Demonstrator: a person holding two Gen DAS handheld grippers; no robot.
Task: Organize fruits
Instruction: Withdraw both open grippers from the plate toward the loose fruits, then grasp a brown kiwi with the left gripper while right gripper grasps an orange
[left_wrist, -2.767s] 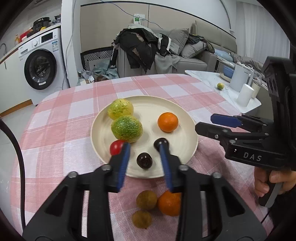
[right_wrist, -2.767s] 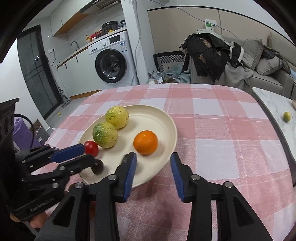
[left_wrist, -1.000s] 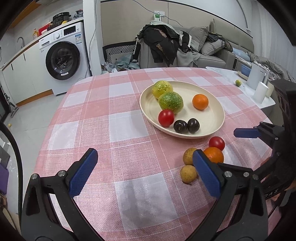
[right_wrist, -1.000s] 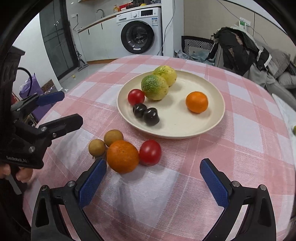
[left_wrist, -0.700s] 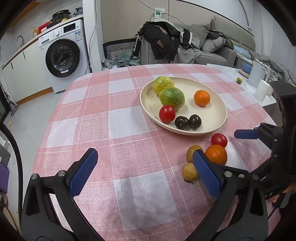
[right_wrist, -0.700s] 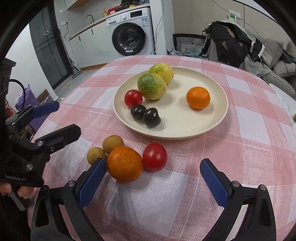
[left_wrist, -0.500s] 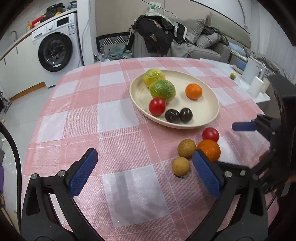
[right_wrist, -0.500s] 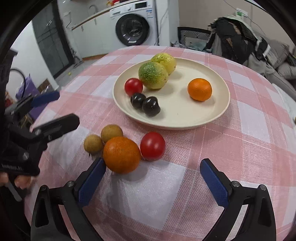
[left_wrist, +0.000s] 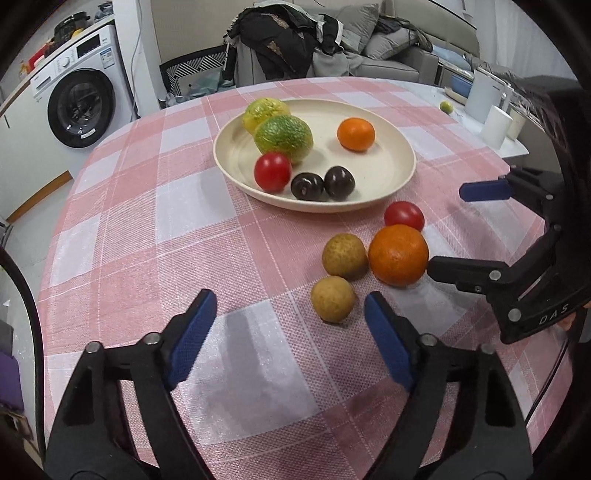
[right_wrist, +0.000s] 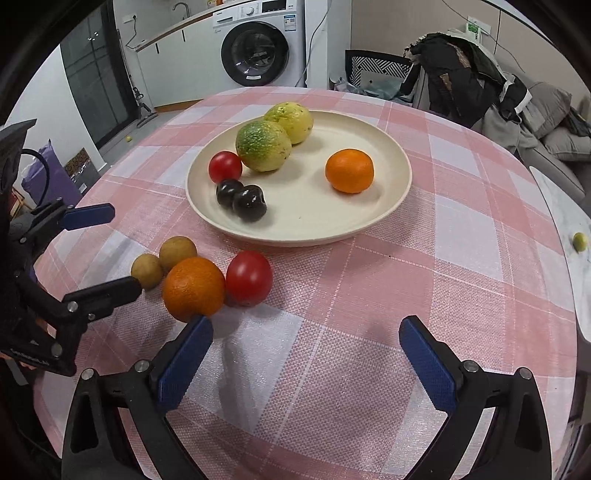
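A cream plate (left_wrist: 391, 177) (right_wrist: 369, 221) on the pink checked tablecloth holds two green-yellow citrus, a red tomato, two dark plums and a small orange (left_wrist: 355, 134). In front of the plate lie a big orange (left_wrist: 398, 254) (right_wrist: 193, 288), a red tomato (left_wrist: 403, 215) (right_wrist: 249, 277) and two brown longans (left_wrist: 333, 299) (left_wrist: 344, 256). My left gripper (left_wrist: 290, 332) is open and empty, its right finger just beside the nearer longan. My right gripper (right_wrist: 304, 354) is open and empty, its left finger just below the big orange.
The round table's edge curves close on all sides. A side table with white cups (left_wrist: 496, 125) and a small lime (left_wrist: 446, 107) stands to the right. A washing machine (right_wrist: 258, 51) and a sofa with clothes (left_wrist: 295, 40) lie beyond.
Both grippers have pulled back from the plate and then lowered toward the loose fruit. The left gripper's fingers have narrowed somewhat. The fruit has not moved.
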